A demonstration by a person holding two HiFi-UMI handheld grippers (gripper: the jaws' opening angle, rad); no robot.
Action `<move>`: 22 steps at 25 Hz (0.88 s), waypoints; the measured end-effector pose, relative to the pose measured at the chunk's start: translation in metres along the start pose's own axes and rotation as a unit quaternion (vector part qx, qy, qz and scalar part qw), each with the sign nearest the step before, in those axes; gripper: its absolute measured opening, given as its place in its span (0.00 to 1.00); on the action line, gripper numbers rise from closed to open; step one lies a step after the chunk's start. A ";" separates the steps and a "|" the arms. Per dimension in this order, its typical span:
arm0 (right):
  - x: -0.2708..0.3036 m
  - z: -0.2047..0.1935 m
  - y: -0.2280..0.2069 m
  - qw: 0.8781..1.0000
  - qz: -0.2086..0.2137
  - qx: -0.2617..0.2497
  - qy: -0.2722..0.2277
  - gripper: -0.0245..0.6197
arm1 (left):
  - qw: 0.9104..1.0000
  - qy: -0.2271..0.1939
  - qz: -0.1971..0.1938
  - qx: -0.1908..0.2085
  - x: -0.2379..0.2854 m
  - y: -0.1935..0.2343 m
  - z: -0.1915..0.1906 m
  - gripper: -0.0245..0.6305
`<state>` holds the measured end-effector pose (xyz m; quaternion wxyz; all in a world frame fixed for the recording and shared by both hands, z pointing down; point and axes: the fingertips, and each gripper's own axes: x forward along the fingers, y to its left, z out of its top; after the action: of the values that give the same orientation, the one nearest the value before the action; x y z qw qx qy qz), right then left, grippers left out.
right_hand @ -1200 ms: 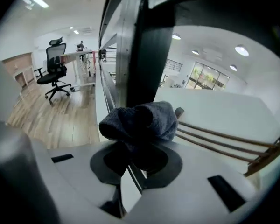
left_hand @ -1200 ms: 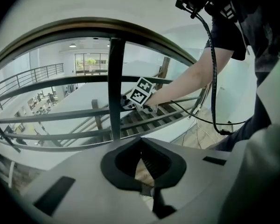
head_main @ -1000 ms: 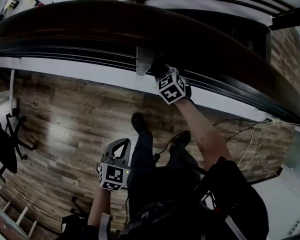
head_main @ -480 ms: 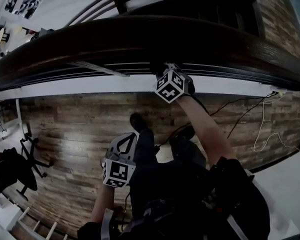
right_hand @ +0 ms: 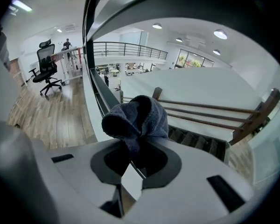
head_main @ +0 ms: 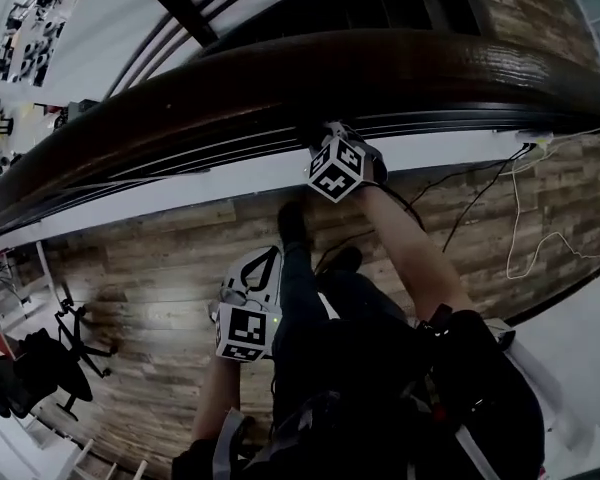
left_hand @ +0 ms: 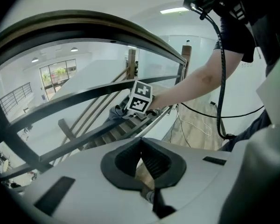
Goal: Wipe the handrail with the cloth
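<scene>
Wood-plank floor (head_main: 150, 268) below. R gripper (head_main: 322, 138) clamped on dark grey cloth (right_hand: 137, 118), up at lower edge of dark curved wooden handrail (head_main: 380, 68). L gripper (head_main: 263, 266) jaws together, empty, low by leg.

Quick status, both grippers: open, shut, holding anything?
Left gripper: shut, nothing between its jaws.
Right gripper: shut on the cloth, up at the handrail.
</scene>
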<state>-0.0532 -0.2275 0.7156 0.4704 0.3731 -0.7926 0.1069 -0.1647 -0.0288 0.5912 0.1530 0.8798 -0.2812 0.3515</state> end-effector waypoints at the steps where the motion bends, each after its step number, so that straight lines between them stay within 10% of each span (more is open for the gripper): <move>1: -0.005 -0.013 -0.011 1.000 -0.004 0.008 0.008 0.10 | 1.000 -0.002 -0.009 0.005 0.015 -0.002 0.009 0.05; 11: -0.069 -0.159 -0.131 0.988 -0.039 0.128 0.075 0.10 | 0.989 -0.007 -0.129 0.070 0.134 -0.053 0.106 0.05; 22: -0.170 -0.363 -0.302 0.981 -0.064 0.176 0.044 0.10 | 0.985 0.033 -0.127 0.109 0.251 -0.226 0.226 0.05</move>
<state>0.4450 -0.1661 0.7142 0.4378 0.4953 -0.7138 0.2310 0.2411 -0.0524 0.5926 0.1087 0.9077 -0.1224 0.3864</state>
